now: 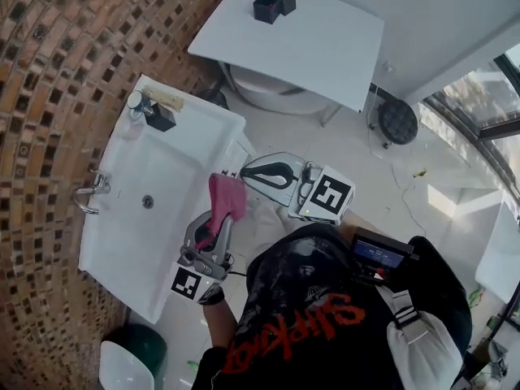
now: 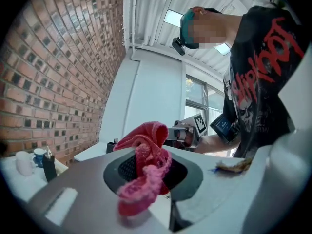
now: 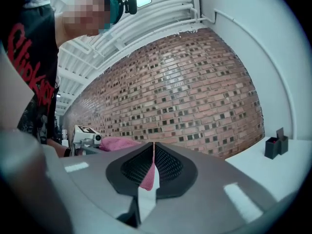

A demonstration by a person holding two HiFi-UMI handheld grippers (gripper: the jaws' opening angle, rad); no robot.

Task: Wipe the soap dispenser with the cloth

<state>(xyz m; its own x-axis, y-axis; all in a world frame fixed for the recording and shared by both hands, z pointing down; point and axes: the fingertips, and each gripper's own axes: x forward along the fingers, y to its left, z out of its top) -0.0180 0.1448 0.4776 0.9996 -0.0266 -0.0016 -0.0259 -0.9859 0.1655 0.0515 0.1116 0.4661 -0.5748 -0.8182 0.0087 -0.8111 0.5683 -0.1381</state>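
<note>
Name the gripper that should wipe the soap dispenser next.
Left. The left gripper clamps the bunched pink cloth over the sink edge, on the side of the soap dispenser. The right gripper is shut on what looks like only a corner of it, farther from the dispenser.

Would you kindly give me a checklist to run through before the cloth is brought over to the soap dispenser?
1. Cloth clamped in the left gripper: ok.
2. Right gripper free to steady the dispenser: not ok; its fingers are shut on what looks like an edge of the cloth.
3. Soap dispenser standing at the sink's far corner: ok.
4. Way across the sink free of obstacles: ok; the tap sits off to the wall side.
5. Room around the dispenser: not ok; a black holder stands right beside it.
6. Cloth damp enough: cannot tell.
</note>
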